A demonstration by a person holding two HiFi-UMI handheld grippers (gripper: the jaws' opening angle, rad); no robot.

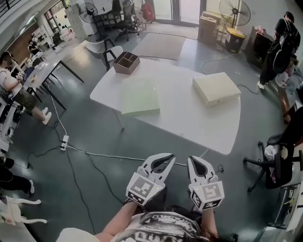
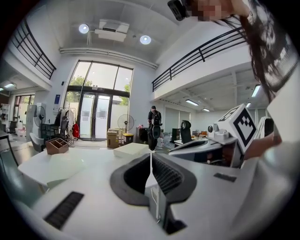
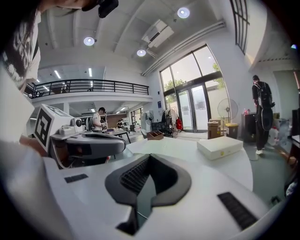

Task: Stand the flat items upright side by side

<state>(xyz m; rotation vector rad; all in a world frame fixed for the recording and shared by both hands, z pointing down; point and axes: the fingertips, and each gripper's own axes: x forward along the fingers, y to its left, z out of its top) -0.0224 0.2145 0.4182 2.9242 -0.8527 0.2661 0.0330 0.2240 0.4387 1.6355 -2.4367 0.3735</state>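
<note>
two flat boxes point(image 1: 140, 97) point(image 1: 216, 88), one wooden organiser point(image 1: 126, 62), one white table point(image 1: 189, 118), two standing fans point(image 1: 88, 11) point(image 1: 235, 12)

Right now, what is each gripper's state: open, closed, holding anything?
Left gripper: fingers closed, nothing between them.
Right gripper: fingers closed, nothing between them.
</note>
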